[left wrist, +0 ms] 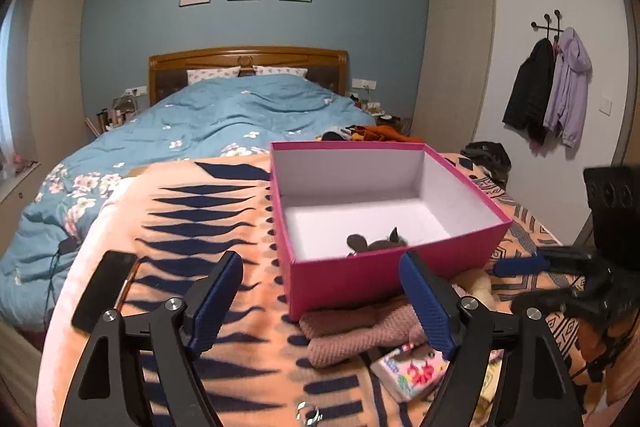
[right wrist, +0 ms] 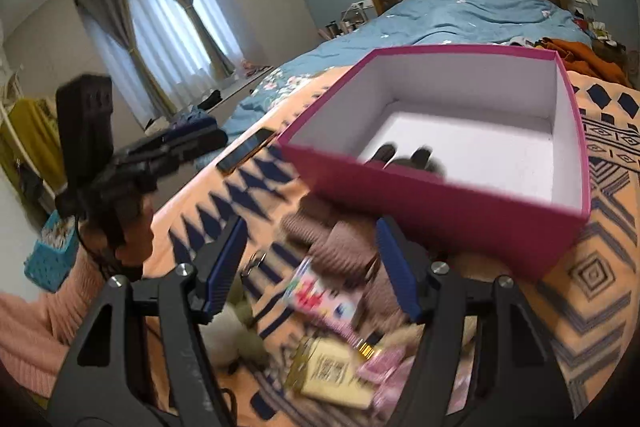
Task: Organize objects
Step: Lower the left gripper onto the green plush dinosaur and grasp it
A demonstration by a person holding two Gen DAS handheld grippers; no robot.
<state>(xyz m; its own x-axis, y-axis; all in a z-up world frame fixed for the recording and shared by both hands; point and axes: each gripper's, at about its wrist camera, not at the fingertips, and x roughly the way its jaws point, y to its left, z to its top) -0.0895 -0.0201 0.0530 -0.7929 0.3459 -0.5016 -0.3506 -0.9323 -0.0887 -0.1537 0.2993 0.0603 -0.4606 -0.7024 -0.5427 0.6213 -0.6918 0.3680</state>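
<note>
Pink card walls mark your target: the box [left wrist: 400, 267] sits open on the orange blanket [left wrist: 224, 227], with one small dark thing [left wrist: 376, 243] already lying at its near inside wall; what it is you cannot tell. Your left gripper [left wrist: 320, 303] has its fingers spread wide and holds nothing, hovering just short of the box's near left corner. Your right gripper [right wrist: 308, 267] is likewise spread and empty, above the loose pile in front of the box: a brown knit [right wrist: 340, 243] lying right against the near wall, a printed packet [right wrist: 320, 299] just beside it, and a gold box [right wrist: 336, 375] nearest you.

Watch the knit. It seems tucked partly under the box's front edge, so pulling it out may drag or tip the light box. The right view is smeared, so a hasty closing there could catch the packet along with the knit. A phone [left wrist: 104, 291] lies near the blanket's left edge; a sweep by your left gripper could knock it off.
</note>
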